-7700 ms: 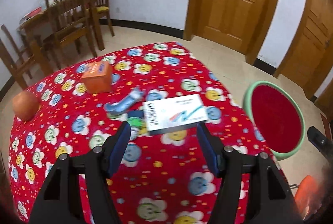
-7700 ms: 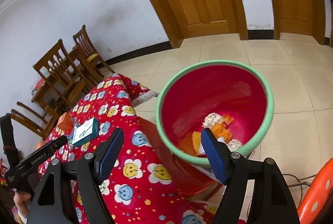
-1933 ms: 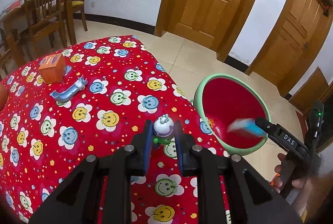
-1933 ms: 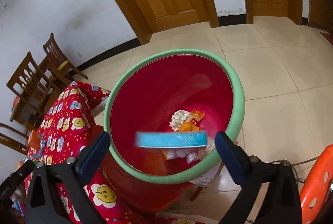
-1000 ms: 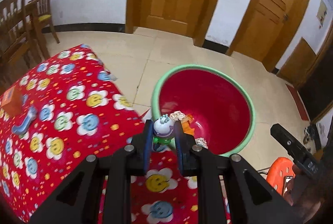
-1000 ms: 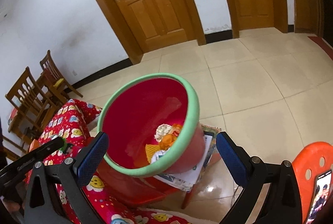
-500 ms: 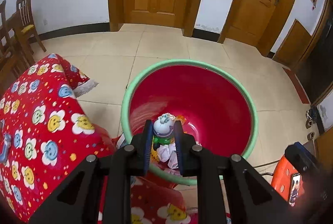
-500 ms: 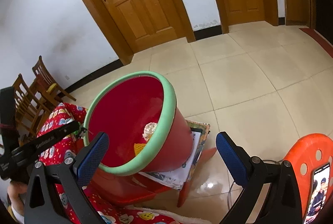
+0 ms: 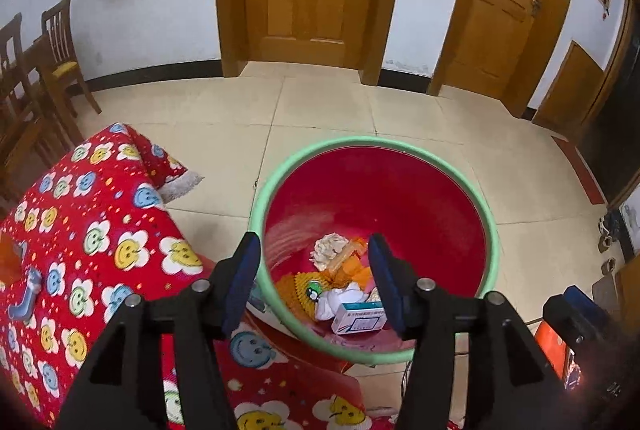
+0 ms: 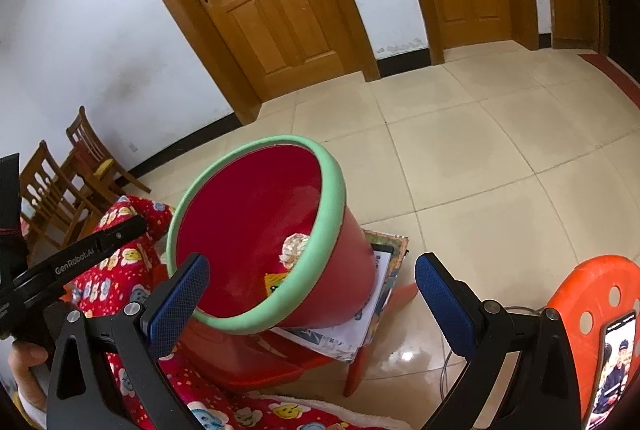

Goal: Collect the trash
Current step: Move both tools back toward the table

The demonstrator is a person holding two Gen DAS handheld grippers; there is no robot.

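Observation:
A red trash bin with a green rim (image 9: 490, 230) fills the middle of the left wrist view. My left gripper (image 9: 314, 282) hangs over its near edge, jaws opening and nothing pressed between the pads. Below them a small white and green toy (image 9: 314, 290) lies among the trash, beside a white and blue box (image 9: 360, 316), crumpled paper (image 9: 330, 250) and orange wrappers. My right gripper (image 10: 312, 304) stands open and empty in front of the bin (image 10: 336, 198). One black finger (image 10: 116, 236) of the left gripper reaches toward the bin from the left.
The table with the red smiley cloth (image 9: 80, 250) lies left, a blue item (image 9: 26, 300) on it. The bin stands on papers (image 10: 360, 330) on a red stool. An orange stool (image 10: 580, 294) with a phone (image 10: 616, 362) is right. A hand (image 10: 24, 354) shows at lower left.
The left gripper's jaws have opened and the small toy they held now lies in the bin. The left gripper has shifted a little further over the bin. The right gripper stays put.

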